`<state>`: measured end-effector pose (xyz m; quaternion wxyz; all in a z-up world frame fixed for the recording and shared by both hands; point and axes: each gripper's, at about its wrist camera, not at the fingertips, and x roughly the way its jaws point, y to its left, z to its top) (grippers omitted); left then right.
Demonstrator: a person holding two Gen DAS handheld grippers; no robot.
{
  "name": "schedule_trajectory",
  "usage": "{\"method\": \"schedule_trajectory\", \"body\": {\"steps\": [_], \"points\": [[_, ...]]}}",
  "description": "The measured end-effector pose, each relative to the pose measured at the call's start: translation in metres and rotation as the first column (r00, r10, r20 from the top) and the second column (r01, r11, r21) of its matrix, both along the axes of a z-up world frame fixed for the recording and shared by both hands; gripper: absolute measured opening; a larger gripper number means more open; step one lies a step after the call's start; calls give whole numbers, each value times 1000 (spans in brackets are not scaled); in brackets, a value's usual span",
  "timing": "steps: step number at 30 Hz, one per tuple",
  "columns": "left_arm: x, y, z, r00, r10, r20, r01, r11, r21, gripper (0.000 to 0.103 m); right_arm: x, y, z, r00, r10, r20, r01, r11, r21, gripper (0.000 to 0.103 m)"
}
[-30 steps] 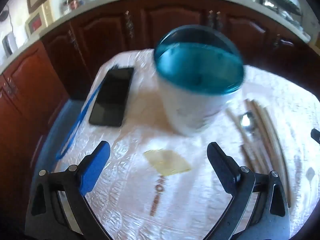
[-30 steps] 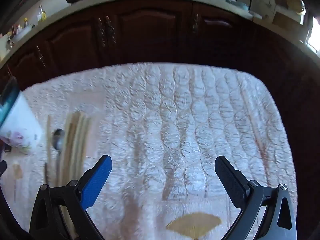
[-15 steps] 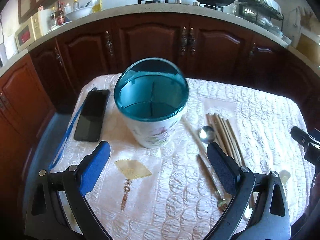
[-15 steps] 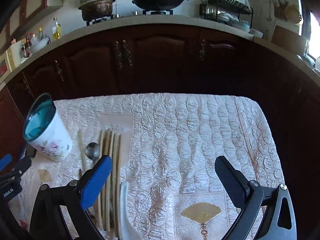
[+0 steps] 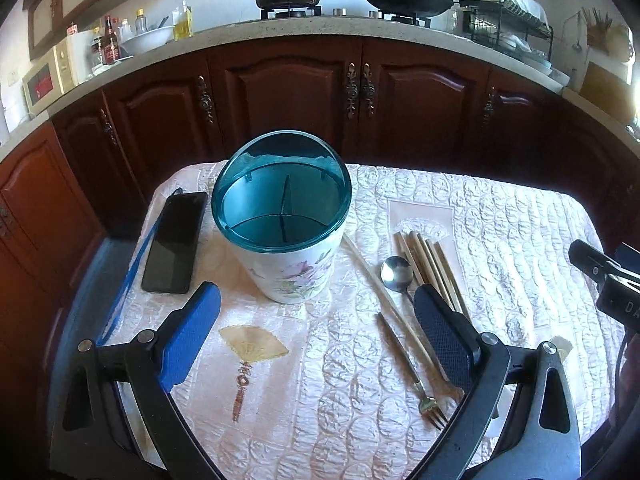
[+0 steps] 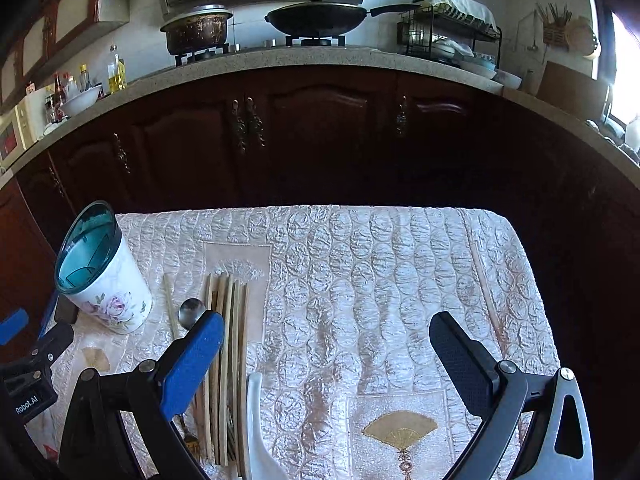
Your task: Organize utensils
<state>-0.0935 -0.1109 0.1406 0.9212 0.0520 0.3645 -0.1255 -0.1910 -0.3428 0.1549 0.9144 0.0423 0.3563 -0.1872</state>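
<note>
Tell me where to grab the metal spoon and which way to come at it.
Grip the spoon by its thin handle, just below the bowl, coming straight down with the right gripper, fingers across the handle. It lies flat on the tablecloth between a lone chopstick and the chopstick bundle, so there is little room sideways.

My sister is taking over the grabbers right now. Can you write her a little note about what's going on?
Left tool: open, holding nothing, above the cloth in front of the holder.
Right tool: open, holding nothing, above bare tablecloth.
The floral utensil holder with the teal divided top stands upright, nothing inside it.
To its right lie the chopsticks, a metal spoon, a fork, one lone chopstick and a white spoon.
A phone lies to the holder's left.
Done: nothing sorted.
Left: put every utensil into the holder.
</note>
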Motion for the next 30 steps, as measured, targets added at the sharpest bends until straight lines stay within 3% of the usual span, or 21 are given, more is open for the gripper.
{"method": "schedule_trajectory", "body": {"steps": [12, 24, 30], "points": [[4, -3, -4, 1000, 14, -24, -14, 1000, 3, 94, 4, 4, -3, 1000, 17, -12, -17, 1000, 5, 102], [9, -3, -7, 999, 36, -38, -36, 999, -3, 94, 6, -2, -9, 999, 34, -8, -33, 994, 101, 102], [11, -2, -9, 998, 41, -43, -41, 999, -6, 94, 7, 0, -11, 999, 45, -18, -43, 995, 90, 102]]}}
